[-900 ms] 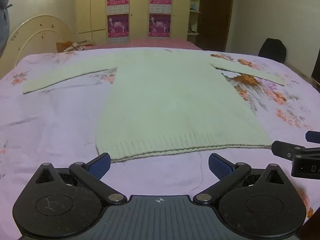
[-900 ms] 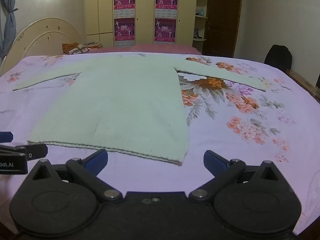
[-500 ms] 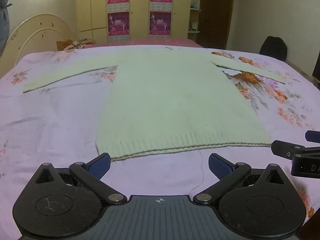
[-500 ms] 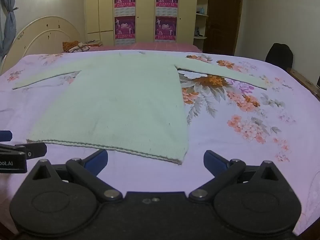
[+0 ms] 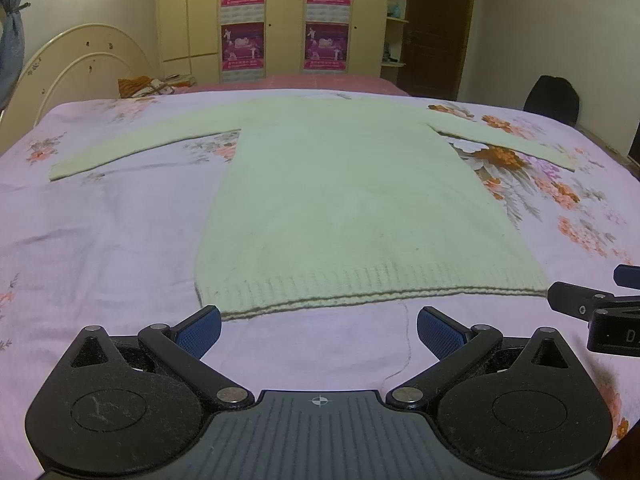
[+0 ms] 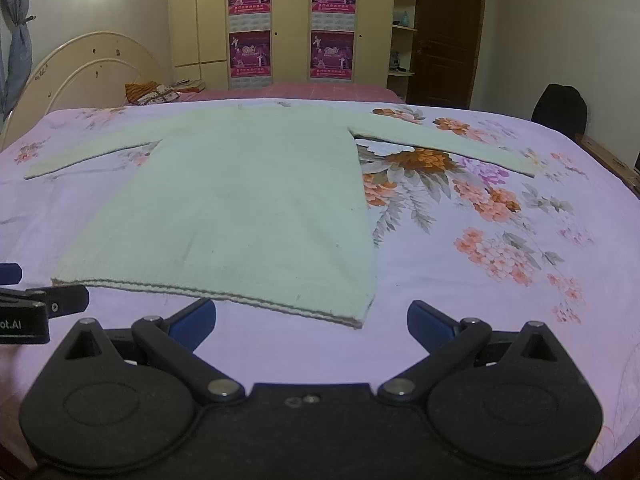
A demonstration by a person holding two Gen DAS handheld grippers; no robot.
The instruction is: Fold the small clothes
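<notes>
Far left, the sweater's left sleeve [image 5: 136, 148] lies stretched flat across the lilac floral bedsheet [image 5: 80, 240], cuff well out toward the headboard [image 5: 80, 64]. Nearer, the left gripper [image 5: 319, 330] hovers just short of the ribbed hem [image 5: 360, 290], jaws spread wide, nothing between them. The pale green knit sweater [image 5: 348, 196] itself lies face-flat mid-bed, smooth, no fold made yet. A loose thread [image 5: 406, 344] trails off the hem toward us. It looks soft and floppy, light enough but stretchy, so pinch the thicker ribbed hem corners or the cuffs, not the thin body. Over right, the right gripper [image 6: 312, 322] is also wide apart and empty, just before the near right hem corner [image 6: 358, 318], with the right sleeve [image 6: 440, 142] reaching away over the orange flowers.
</notes>
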